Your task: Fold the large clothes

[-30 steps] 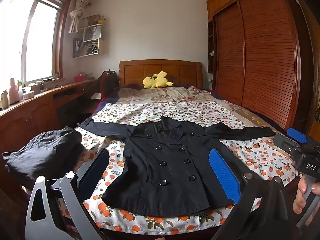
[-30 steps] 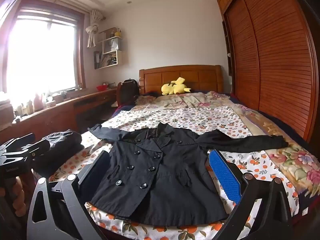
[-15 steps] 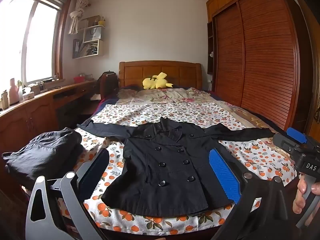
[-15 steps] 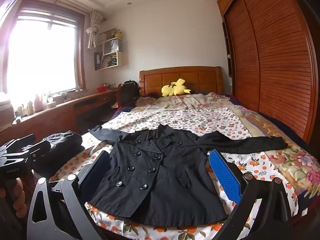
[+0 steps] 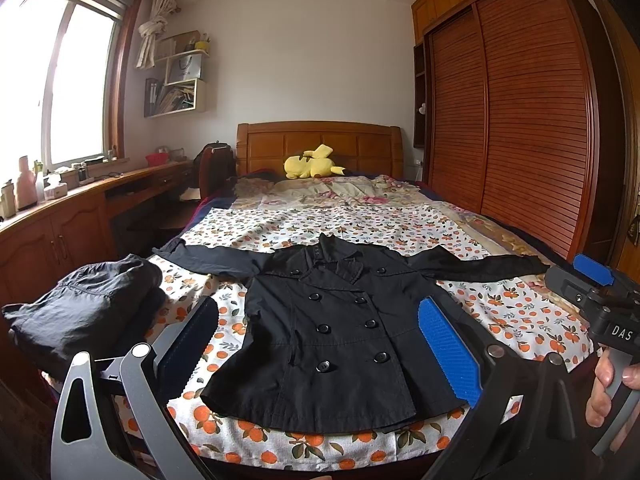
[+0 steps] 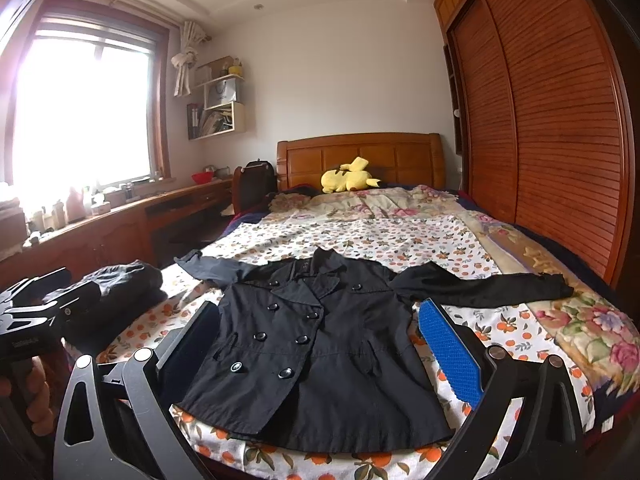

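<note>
Coat (image 5: 336,328) lies flat, unmoved over the last second; left gripper (image 5: 316,344) and right gripper (image 6: 316,344) hover, jaws apart, folding unstarted.

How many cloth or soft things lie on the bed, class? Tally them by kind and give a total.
Black coat, spread flat: 1
Dark folded garment, at the bed's left edge: 1
Yellow plush toy, by the headboard: 1
Total: 3

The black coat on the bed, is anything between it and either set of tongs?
Nothing visible: the black coat lies flat, uncovered, with both open tongs, left and right, hovering before its hem.
</note>
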